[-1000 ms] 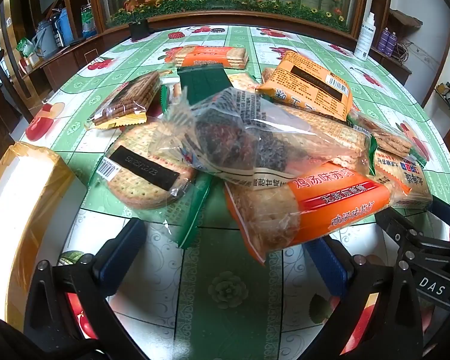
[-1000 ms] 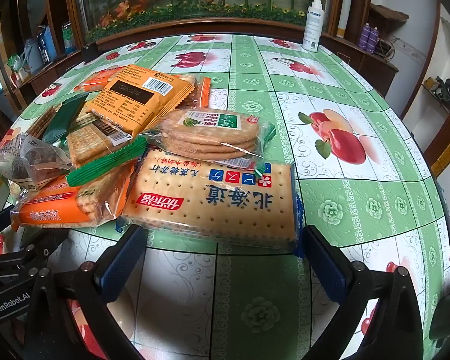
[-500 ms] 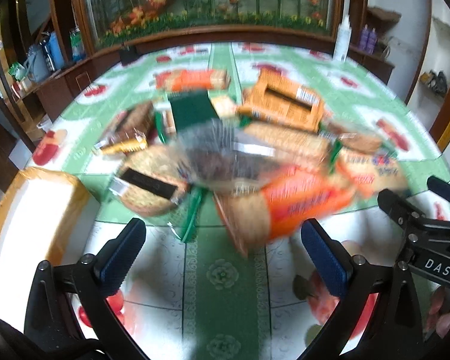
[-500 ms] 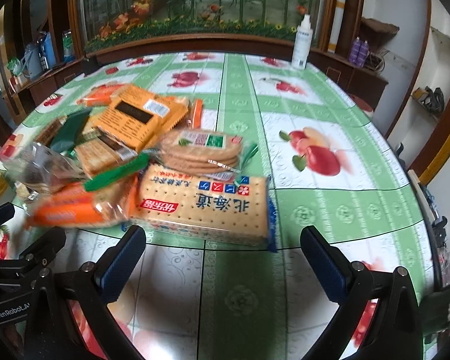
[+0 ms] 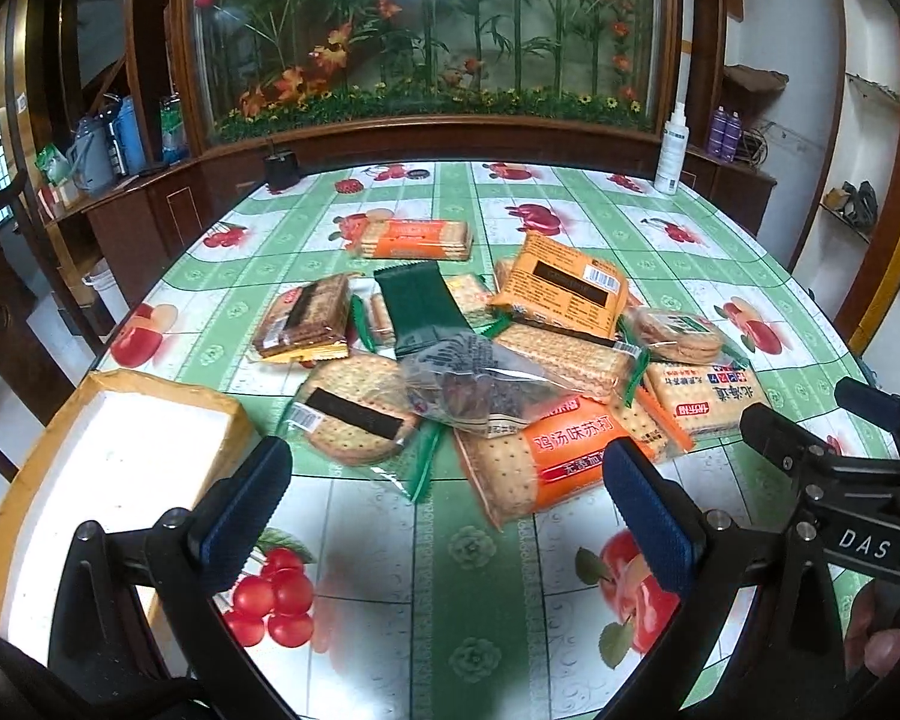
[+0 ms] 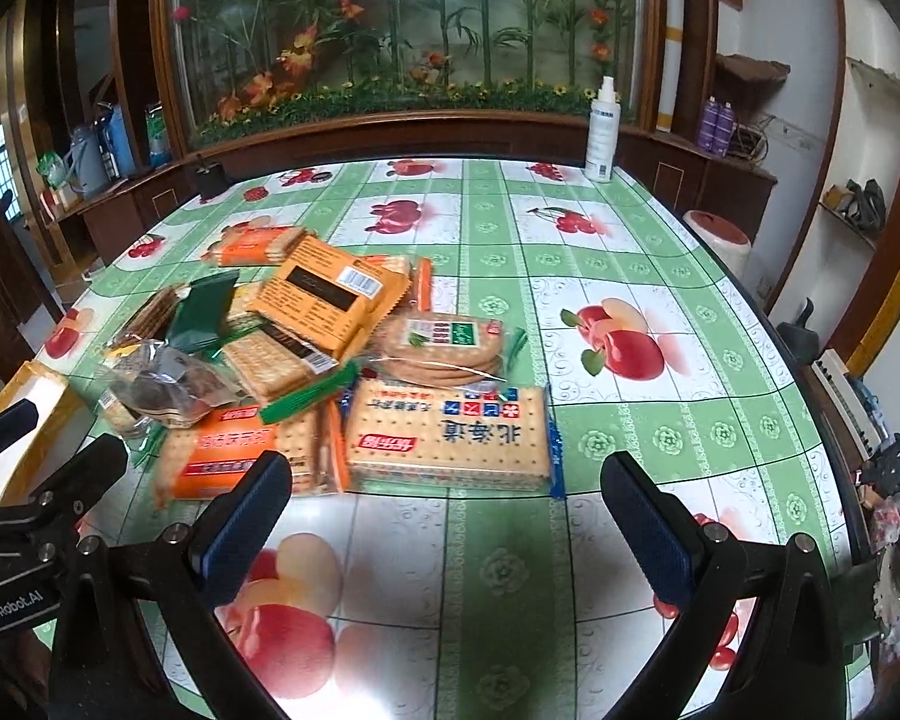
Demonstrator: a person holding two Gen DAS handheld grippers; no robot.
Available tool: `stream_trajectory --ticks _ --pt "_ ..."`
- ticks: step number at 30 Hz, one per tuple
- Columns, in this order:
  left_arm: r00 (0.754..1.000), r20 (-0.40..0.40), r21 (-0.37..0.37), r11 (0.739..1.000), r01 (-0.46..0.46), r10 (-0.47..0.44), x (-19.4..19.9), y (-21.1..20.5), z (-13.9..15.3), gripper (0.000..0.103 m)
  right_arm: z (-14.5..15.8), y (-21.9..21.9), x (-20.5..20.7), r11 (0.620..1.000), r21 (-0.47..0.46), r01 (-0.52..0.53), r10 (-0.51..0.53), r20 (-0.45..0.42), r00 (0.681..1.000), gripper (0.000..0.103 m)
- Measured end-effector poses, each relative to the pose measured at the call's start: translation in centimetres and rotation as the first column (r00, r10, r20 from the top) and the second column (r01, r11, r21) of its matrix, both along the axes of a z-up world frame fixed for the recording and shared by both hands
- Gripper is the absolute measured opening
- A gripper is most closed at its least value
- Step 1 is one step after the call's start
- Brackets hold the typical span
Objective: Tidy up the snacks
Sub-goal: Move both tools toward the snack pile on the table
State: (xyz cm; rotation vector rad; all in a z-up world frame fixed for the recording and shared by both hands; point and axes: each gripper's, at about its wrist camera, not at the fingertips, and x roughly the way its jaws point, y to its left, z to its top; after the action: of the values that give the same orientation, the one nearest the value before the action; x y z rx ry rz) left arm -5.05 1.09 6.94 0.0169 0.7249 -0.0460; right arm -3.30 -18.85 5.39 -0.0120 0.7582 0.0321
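A heap of snack packets lies on the green fruit-print tablecloth [image 5: 450,570]. It holds an orange cracker pack [image 5: 546,456], a clear bag of dark snacks [image 5: 474,384], a round cracker pack [image 5: 354,420], a dark green wrapper [image 5: 417,306] and an orange flat pack [image 5: 561,285]. A wide cracker pack with blue edges [image 6: 450,438] lies nearest my right gripper [image 6: 444,522]. My left gripper [image 5: 444,504] hovers open just short of the heap, nothing between its fingers. The right gripper is open too and holds nothing.
A white box with a tan rim [image 5: 96,480] sits at the table's left edge. A white spray bottle [image 6: 603,132] stands on the far wooden ledge. A lone orange cracker pack [image 5: 414,238] lies behind the heap. Bare tablecloth [image 6: 660,330] spreads to the right.
Both grippers have pulled back and up from the heap, so the packets look smaller and farther. The packets themselves have stayed where they were.
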Motion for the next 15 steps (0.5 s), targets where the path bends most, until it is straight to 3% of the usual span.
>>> stream_trajectory --ticks 15 --pt "1.0 0.011 -0.008 1.0 -0.017 0.018 -0.1 1.5 0.3 0.103 0.5 1.4 -0.2 0.999 0.003 -0.037 0.037 0.017 0.999 0.103"
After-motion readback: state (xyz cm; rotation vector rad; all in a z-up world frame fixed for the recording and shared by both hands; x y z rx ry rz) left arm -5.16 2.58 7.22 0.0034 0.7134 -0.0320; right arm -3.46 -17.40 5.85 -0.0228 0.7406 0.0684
